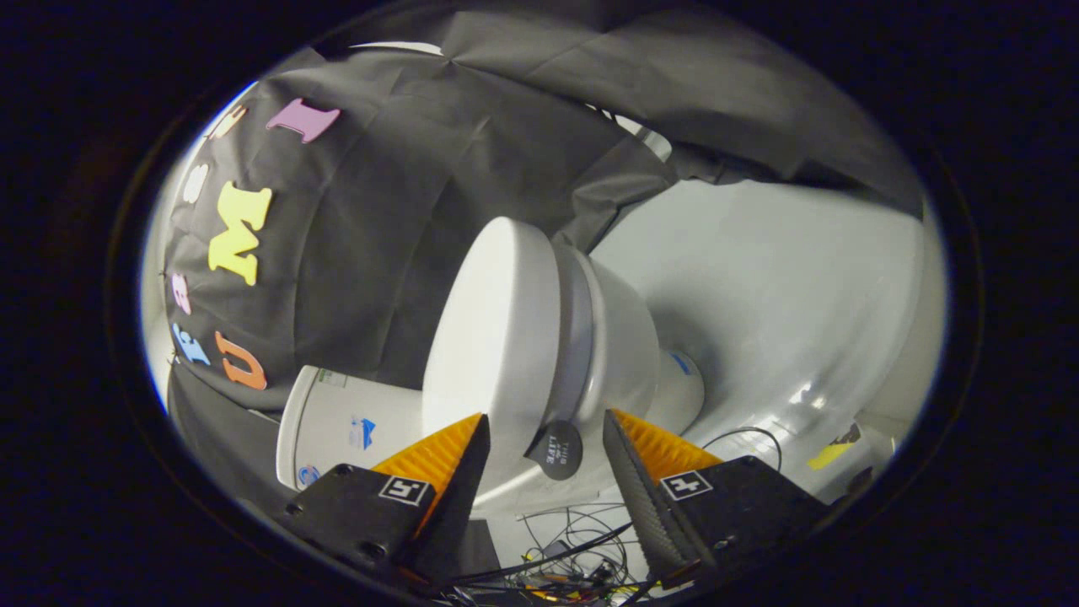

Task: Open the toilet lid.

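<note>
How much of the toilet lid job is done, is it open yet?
Not yet. The toilet lid still lies flat on the seat over the bowl, so nothing is lifted. The gripper is open, its fingers spread either side of the lid's front edge and the round dark tab there, gripping nothing. Left to do: close on that edge and swing the lid up toward the tank.

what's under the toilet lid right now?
Lid is down on the seat, bowl beneath. Inside the bowl is covered. Open gripper frames the lid's front edge, not gripping it.
</note>
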